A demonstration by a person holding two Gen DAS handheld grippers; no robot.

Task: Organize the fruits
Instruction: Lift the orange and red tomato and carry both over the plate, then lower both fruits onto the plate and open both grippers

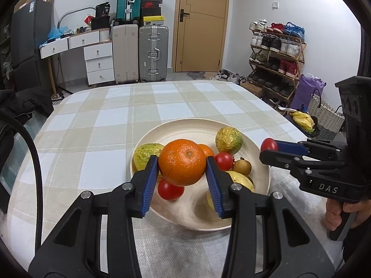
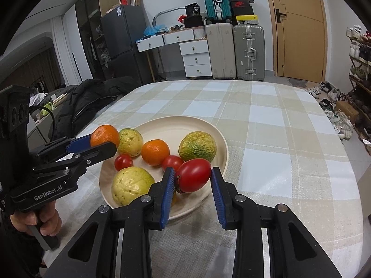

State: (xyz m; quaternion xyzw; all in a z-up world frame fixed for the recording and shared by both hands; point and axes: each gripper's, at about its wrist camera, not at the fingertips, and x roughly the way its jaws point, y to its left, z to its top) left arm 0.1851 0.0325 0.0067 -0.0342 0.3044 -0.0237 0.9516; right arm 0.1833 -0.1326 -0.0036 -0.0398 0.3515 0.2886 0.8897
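Note:
My left gripper is shut on an orange and holds it above the near left part of a cream plate. It also shows in the right wrist view. My right gripper is shut on a red tomato over the plate's near right rim; it shows in the left wrist view. On the plate lie several yellow-green guavas, a small orange, two small tomatoes and a brown longan.
The plate sits on a table with a checked cloth. A black coat lies by the table's left edge. Suitcases, drawers, a door and a shoe rack stand beyond the table.

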